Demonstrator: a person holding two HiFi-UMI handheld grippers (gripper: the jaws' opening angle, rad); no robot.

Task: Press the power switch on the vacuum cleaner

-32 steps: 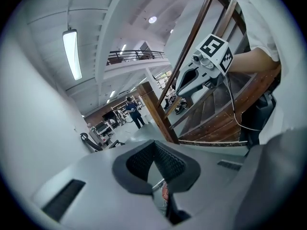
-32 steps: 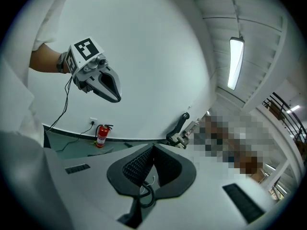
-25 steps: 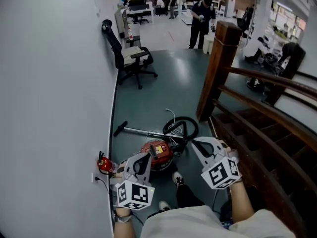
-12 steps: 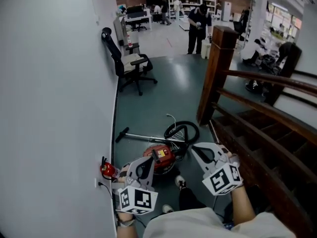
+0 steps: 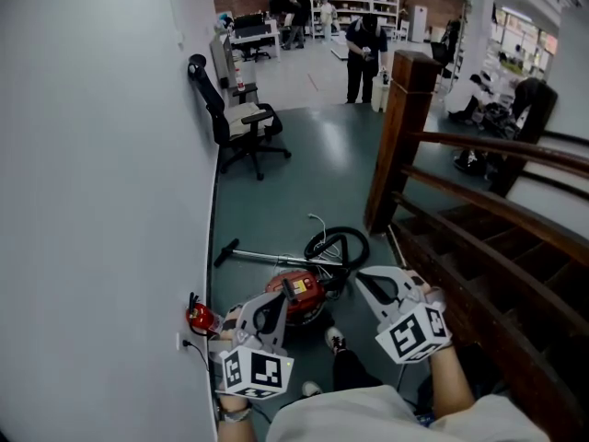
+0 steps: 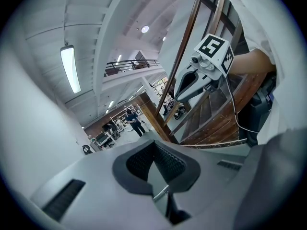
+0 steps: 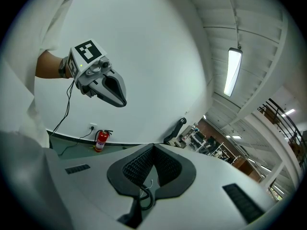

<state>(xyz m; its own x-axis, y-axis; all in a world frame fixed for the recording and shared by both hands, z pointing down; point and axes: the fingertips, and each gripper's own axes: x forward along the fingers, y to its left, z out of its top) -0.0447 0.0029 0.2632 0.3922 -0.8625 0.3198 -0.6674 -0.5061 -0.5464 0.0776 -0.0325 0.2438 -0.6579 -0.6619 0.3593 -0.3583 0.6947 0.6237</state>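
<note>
The red canister vacuum cleaner [image 5: 296, 293] lies on the dark floor by the wall, its black hose [image 5: 337, 244] coiled behind it and its wand [image 5: 253, 252] stretched out to the left. My left gripper [image 5: 274, 296] hovers above the vacuum's near left side, shut and empty. My right gripper [image 5: 362, 275] hangs to the vacuum's right, also shut with nothing in it. In the left gripper view my left gripper [image 6: 153, 143] has its pads together, and the right gripper [image 6: 192, 80] shows beyond. In the right gripper view my right gripper [image 7: 153, 146] is closed, with the left gripper [image 7: 109, 86] ahead.
A white wall [image 5: 92, 155] runs along the left, with a red fire extinguisher [image 5: 201, 317] and a socket [image 5: 181, 341] at its foot. A black office chair [image 5: 241, 118] stands farther back. A wooden stair post [image 5: 400, 136] and railing [image 5: 497, 150] bound the right. A person [image 5: 365, 49] stands far off.
Both grippers shifted slightly a second ago and have held still over the last half second. The view has tilted a little. The jaws stay shut.
</note>
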